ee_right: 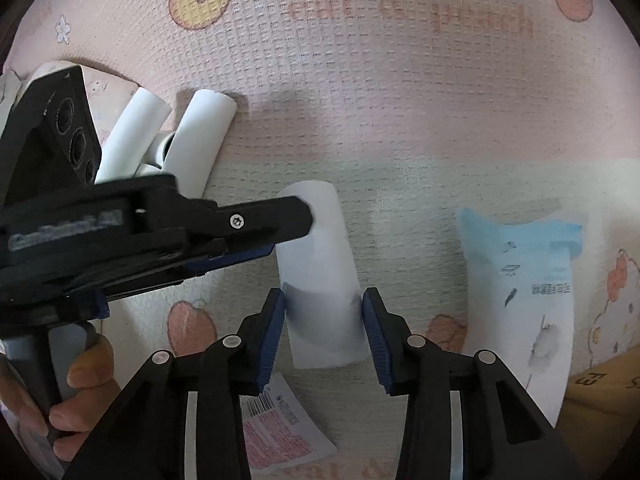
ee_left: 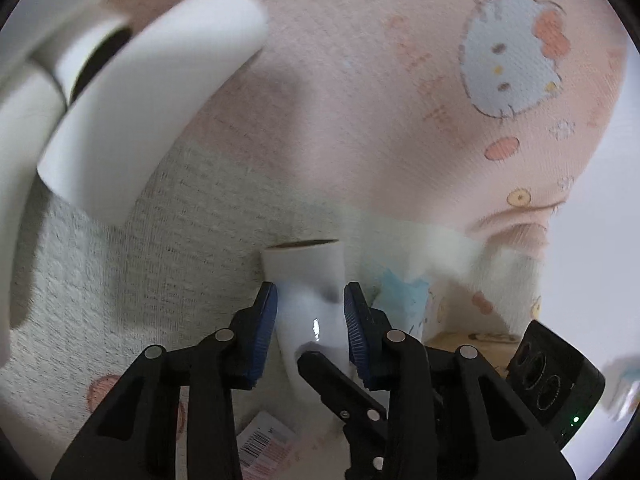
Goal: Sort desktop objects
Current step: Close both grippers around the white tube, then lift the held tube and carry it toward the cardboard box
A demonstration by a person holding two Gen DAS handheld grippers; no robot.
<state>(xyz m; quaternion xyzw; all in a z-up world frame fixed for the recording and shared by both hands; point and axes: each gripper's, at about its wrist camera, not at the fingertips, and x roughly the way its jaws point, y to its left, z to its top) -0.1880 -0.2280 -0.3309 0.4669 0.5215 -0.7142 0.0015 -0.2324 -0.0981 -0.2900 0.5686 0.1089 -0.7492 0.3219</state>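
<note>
A white tube (ee_left: 304, 276) with a dark open end lies on a cartoon-print cloth (ee_left: 360, 100). My left gripper (ee_left: 310, 300) has its blue pads against both sides of the tube, which looks pinched in at the waist. In the right wrist view the same tube (ee_right: 316, 240) lies between the pads of my right gripper (ee_right: 324, 300), and both pads touch it near its lower end. The left gripper (ee_right: 294, 236) comes in from the left across the tube's upper part. A black finger of the right gripper (ee_left: 332, 380) shows under the tube in the left wrist view.
A white curved-tube object (ee_right: 192, 136) lies at the upper left, large and blurred in the left wrist view (ee_left: 140, 100). A blue and white packet (ee_right: 520, 300) lies to the right, a barcode card (ee_right: 280, 432) close below. A hand (ee_right: 84, 392) holds the left gripper's handle.
</note>
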